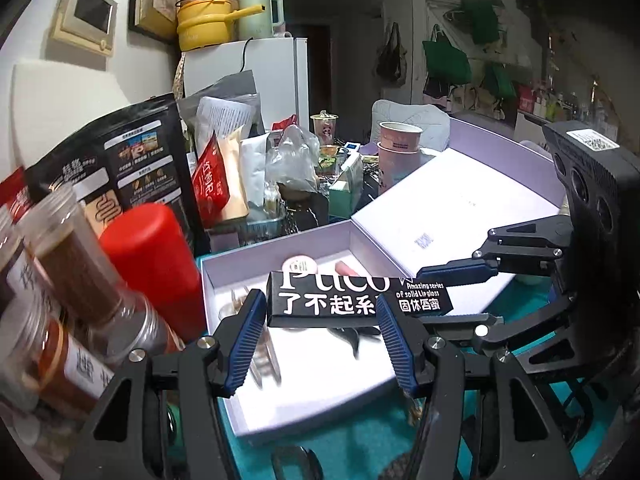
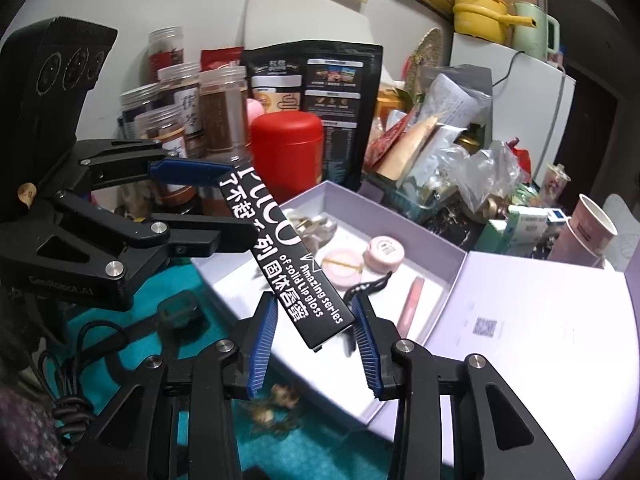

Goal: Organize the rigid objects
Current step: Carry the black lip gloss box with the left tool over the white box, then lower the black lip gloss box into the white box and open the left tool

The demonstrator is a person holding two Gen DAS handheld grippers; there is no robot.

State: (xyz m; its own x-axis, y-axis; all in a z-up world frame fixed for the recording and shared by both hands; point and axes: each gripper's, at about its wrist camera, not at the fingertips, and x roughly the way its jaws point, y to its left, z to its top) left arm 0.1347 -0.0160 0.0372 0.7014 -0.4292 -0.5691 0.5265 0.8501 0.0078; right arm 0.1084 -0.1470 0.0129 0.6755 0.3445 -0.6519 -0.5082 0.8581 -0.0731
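The left tool (image 1: pixel 320 316) and the right tool (image 2: pixel 316 320) each clamp one end of a long black lip-gloss box (image 2: pixel 280 256) — it is held in the air above the open lilac gift box (image 2: pixel 436 240) on the teal tabletop (image 2: pixel 328 440). Inside the box lie a round pink compact (image 2: pixel 383 255) and a pink tube (image 2: pixel 412 300). Behind, toward the tabletop's far edge, stand a red canister (image 2: pixel 286 140) and clear spice jars (image 2: pixel 222 112).
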